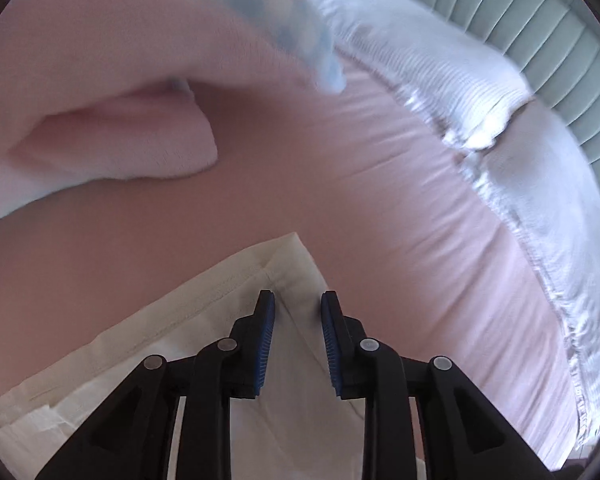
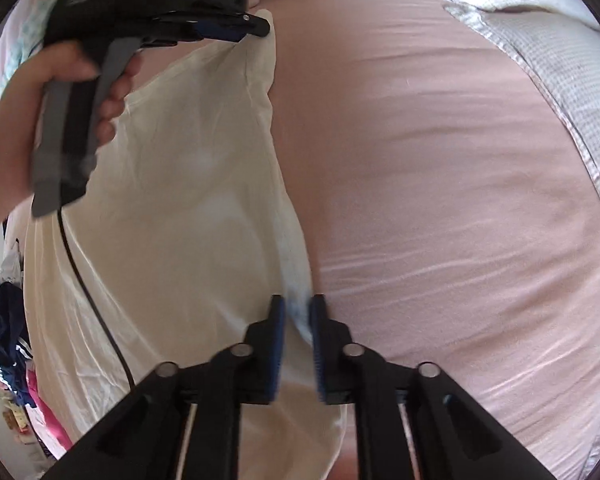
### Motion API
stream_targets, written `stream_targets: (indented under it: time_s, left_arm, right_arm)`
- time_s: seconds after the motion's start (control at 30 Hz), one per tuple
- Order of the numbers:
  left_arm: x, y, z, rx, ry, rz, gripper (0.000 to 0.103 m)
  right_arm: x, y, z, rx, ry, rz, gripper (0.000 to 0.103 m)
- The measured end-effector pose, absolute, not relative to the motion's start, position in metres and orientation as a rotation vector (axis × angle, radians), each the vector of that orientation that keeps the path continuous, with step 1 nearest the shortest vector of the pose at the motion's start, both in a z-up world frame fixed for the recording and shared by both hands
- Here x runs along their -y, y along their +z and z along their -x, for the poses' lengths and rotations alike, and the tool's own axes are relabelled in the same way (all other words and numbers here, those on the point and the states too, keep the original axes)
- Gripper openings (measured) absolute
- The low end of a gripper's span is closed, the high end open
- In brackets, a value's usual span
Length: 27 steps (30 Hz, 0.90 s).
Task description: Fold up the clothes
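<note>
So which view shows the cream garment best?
The right wrist view: the cream garment shows nearly whole on the pink sheet, held at both ends by the left gripper and right gripper. The left wrist view shows only one hemmed corner.

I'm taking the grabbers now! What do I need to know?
Left gripper: pinching one corner of the cream cloth, which looks slightly lifted there.
Right gripper: closed on the cloth's edge at the opposite end.
Cloth: stretched between the two grippers over the pink sheet of the bed.
Done: both ends gripped; no fold visible yet.
To do: bring one end over the other and smooth it. After that, probably the other clothes heaped at the side.
</note>
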<state>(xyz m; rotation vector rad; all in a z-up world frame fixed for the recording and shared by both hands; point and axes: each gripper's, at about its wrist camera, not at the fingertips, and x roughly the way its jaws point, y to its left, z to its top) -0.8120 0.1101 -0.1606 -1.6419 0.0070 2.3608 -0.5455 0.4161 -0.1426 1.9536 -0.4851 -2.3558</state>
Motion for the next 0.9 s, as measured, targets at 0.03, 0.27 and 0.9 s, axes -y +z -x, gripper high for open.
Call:
stream_targets:
  time_s: [0.03,0.27,0.9]
  left_arm:
    - [-0.114,-0.163,0.813,-0.040,2.362,1.656,0.021]
    - [-0.123,-0.146,0.819,-0.097,2.372,1.512,0.004]
    - [-0.050,-0.150,0.785,-0.061,2.408,1.595,0.007]
  right_arm:
    - [-0.418,-0.142,0.543,0.514,-2.344,-1.941,0.005]
    - [-0.430,-0.114,0.528,0.426,-2.536,-1.863,0.001]
    - [-0.402,-0.158,0.723,0.336,-2.631,-1.738,0.028]
